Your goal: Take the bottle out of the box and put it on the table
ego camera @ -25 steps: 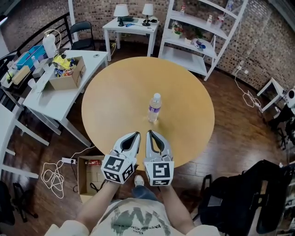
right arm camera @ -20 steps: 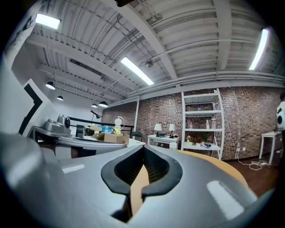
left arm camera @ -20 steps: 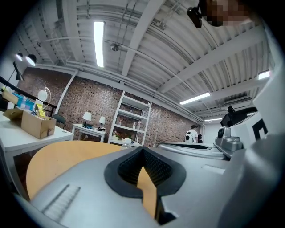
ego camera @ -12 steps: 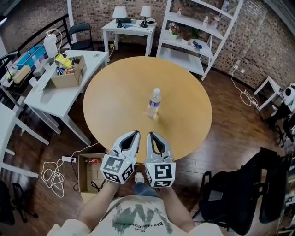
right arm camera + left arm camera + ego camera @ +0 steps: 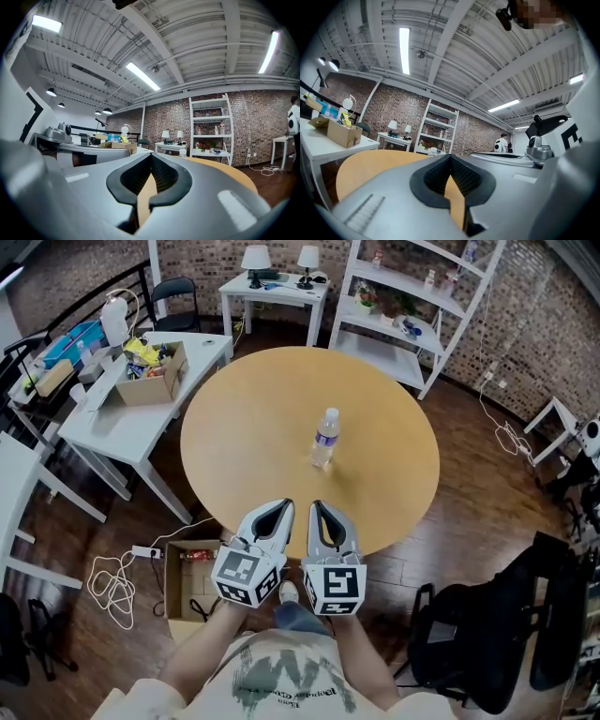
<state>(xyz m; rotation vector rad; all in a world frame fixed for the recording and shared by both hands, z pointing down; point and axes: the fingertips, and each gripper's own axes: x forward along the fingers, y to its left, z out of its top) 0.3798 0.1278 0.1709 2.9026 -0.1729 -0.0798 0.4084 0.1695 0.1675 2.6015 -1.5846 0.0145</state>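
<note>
Both clenched empty, the left hand-held gripper [image 5: 282,505] and right hand-held gripper [image 5: 318,506] hover at six o'clock of the worktop [image 5: 246,424]; the bottle [image 5: 324,439] stands upright toward twelve o'clock.

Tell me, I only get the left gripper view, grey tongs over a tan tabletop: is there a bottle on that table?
Observer: Yes. In the head view a bottle stands upright near the middle of the round table.
Operator: Where's the box?
Observer: An open cardboard box sits on the floor just off the table's near edge, at the head view's lower left.
Operator: Are the other tongs holding anything?
Observer: No, the right gripper has its tongs shut and empty.
</note>
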